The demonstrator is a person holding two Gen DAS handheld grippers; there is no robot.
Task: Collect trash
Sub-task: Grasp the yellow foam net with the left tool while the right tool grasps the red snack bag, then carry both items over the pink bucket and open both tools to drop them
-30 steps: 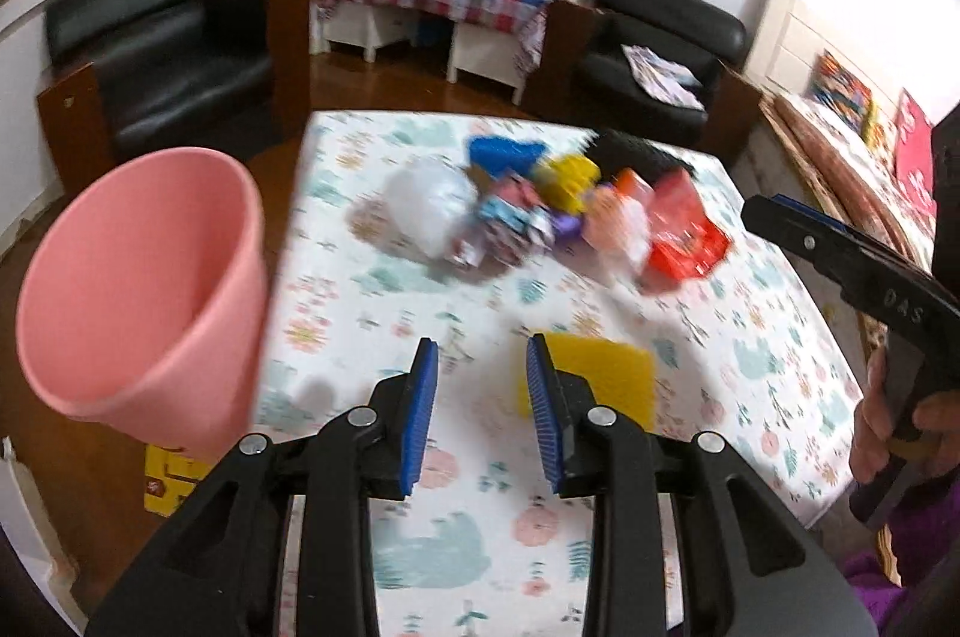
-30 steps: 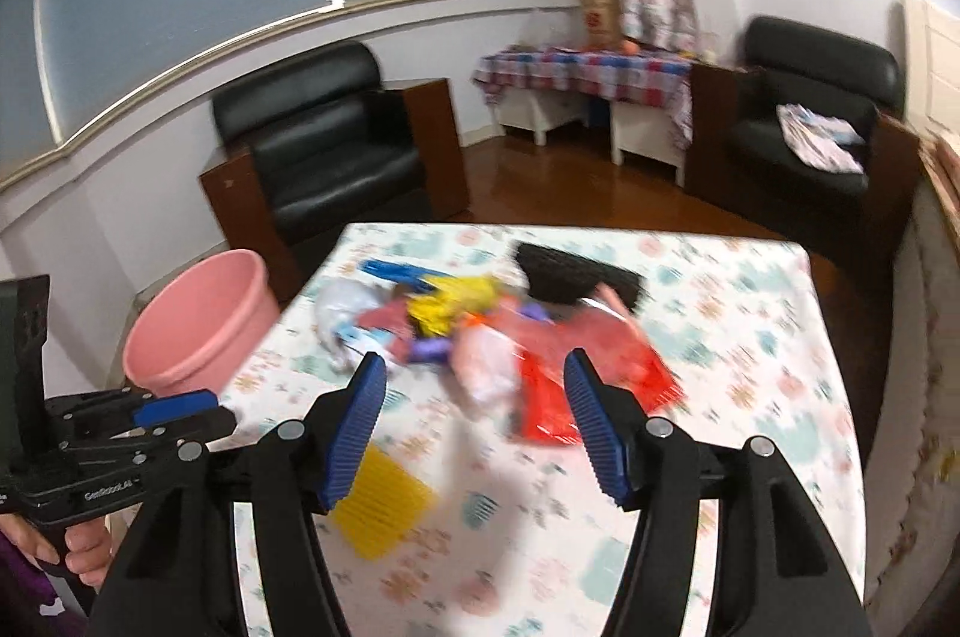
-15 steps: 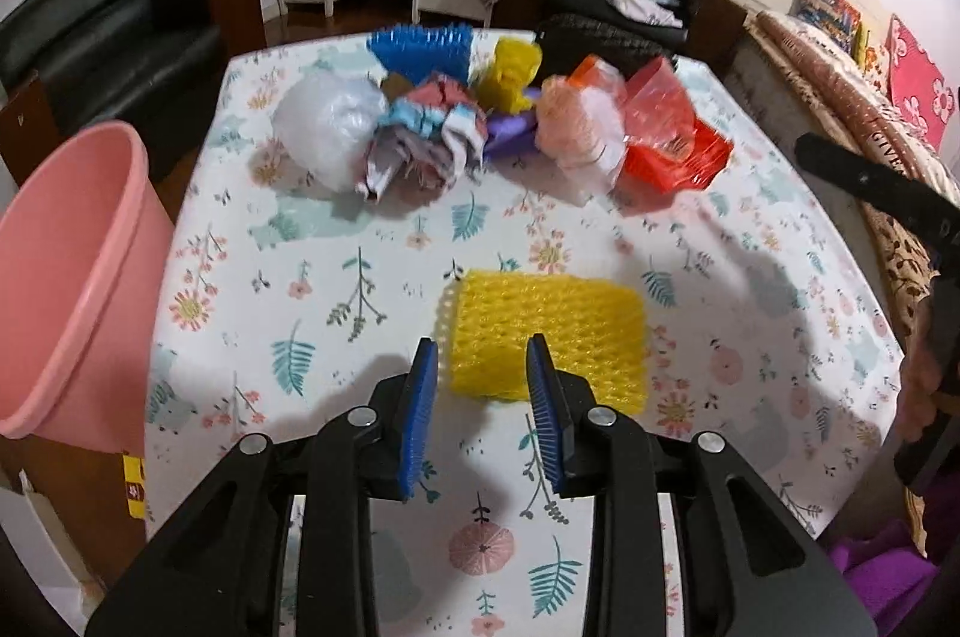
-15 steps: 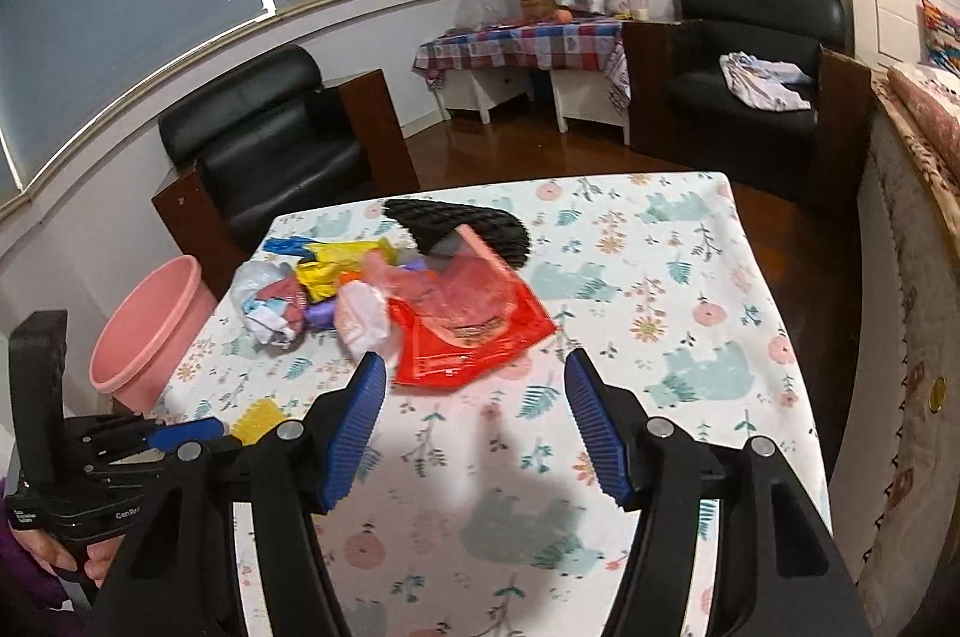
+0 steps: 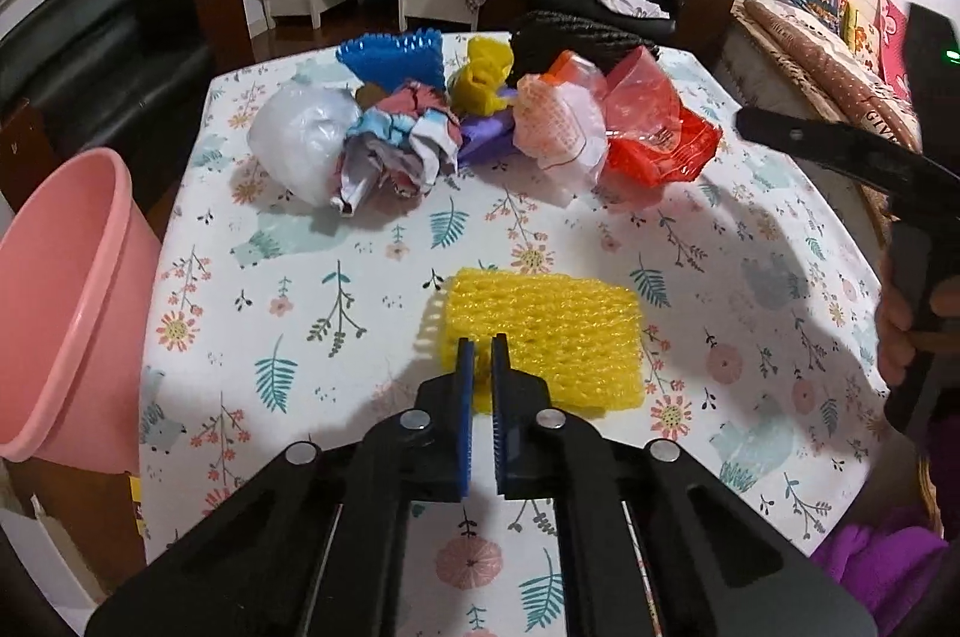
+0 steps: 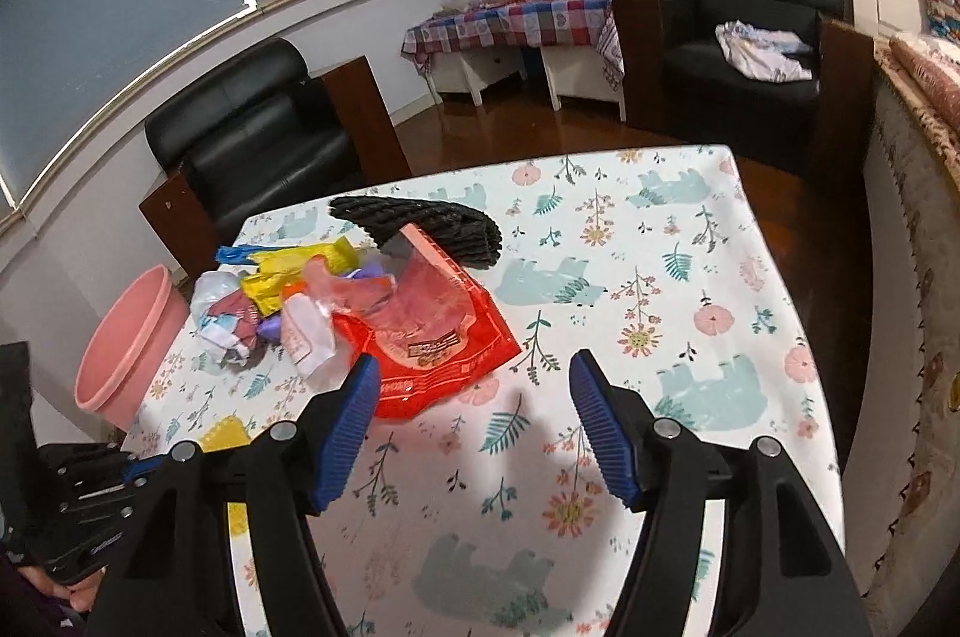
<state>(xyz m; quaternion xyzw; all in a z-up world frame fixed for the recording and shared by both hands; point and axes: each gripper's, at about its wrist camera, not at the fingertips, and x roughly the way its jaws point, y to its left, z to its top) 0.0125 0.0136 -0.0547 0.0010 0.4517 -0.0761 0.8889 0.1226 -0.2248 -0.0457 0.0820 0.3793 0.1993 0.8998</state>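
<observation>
A yellow foam net point(image 5: 552, 331) lies flat on the flowered tablecloth point(image 5: 336, 277). My left gripper point(image 5: 482, 347) is shut on the net's near left edge, which is pinched between the blue pads. Behind it sits a pile of trash: a white plastic bag point(image 5: 306, 138), crumpled wrappers point(image 5: 402, 150), a red plastic bag point(image 5: 660, 138), a blue net point(image 5: 393, 57) and a black net point(image 5: 576, 33). My right gripper point(image 6: 474, 388) hovers open over the table, with nothing between its fingers; its left pad is just in front of the red plastic bag point(image 6: 432, 331).
A pink bucket point(image 5: 54, 301) stands off the table's left edge. Black armchairs point(image 6: 252, 138), a small checked-cloth table point(image 6: 510, 24) and a bed point(image 5: 828, 54) surround the table. The right-hand gripper's body point(image 5: 840, 150) and a hand show at the right of the left wrist view.
My left gripper came down onto the yellow foam net and its jaws went from open to shut on the net's edge. My right gripper moved down toward the red plastic bag, still open.
</observation>
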